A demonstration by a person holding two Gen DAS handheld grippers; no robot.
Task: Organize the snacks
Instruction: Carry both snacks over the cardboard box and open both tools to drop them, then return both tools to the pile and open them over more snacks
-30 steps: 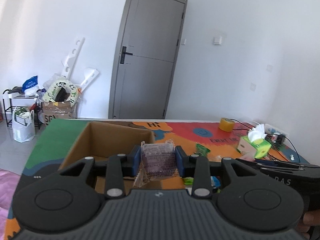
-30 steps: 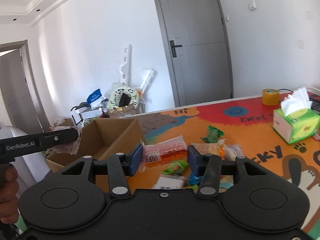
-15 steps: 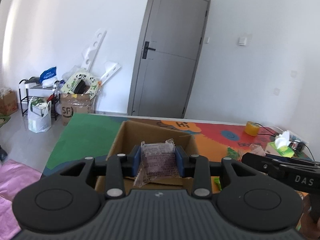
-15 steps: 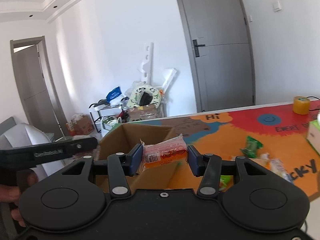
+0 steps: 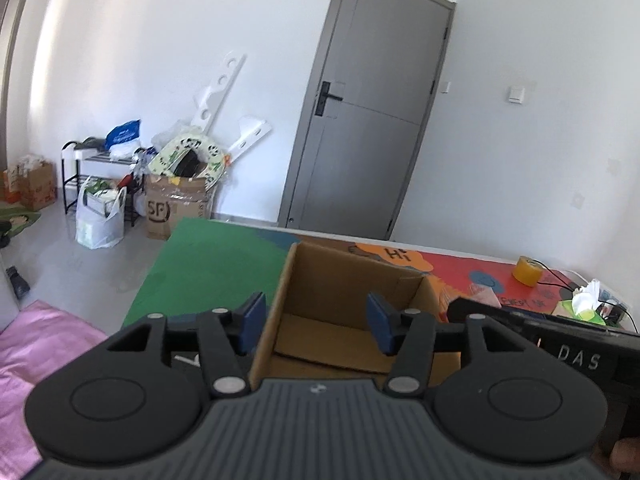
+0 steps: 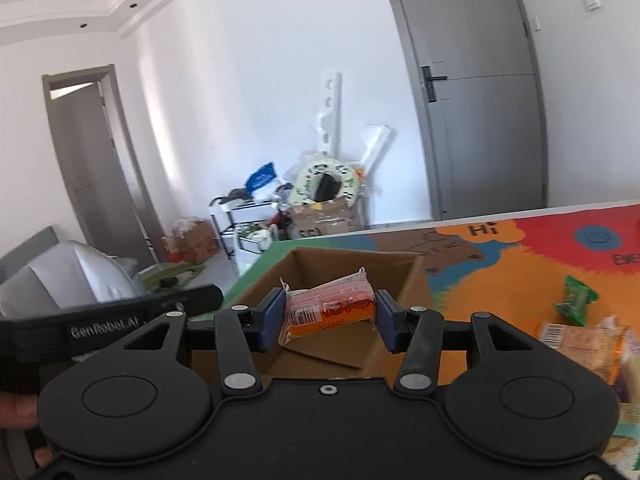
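An open cardboard box [image 5: 348,276] stands on the colourful table mat [image 5: 216,264]. My left gripper [image 5: 316,316] hovers over the box's near left corner. Its jaws are opening and nothing is between them. The inside of the box shows only bare cardboard from here. In the right wrist view, my right gripper [image 6: 330,306] is shut on an orange and white snack packet [image 6: 332,314], held above the box [image 6: 352,264]. The right gripper's black body [image 5: 560,344] shows beside the box on the right. The left gripper's body [image 6: 100,320] shows at the left.
Loose snacks lie on the mat right of the box: a green packet [image 6: 576,300] and an orange-brown packet [image 6: 580,344]. A yellow tape roll [image 5: 528,272] and a green tissue box [image 5: 580,308] sit at the far right. Floor clutter and a grey door lie beyond.
The left gripper let go of the purple-wrapped snack, which is gone from view, and its jaws spread. Both grippers swung left; the right one carried the orange packet over the box.
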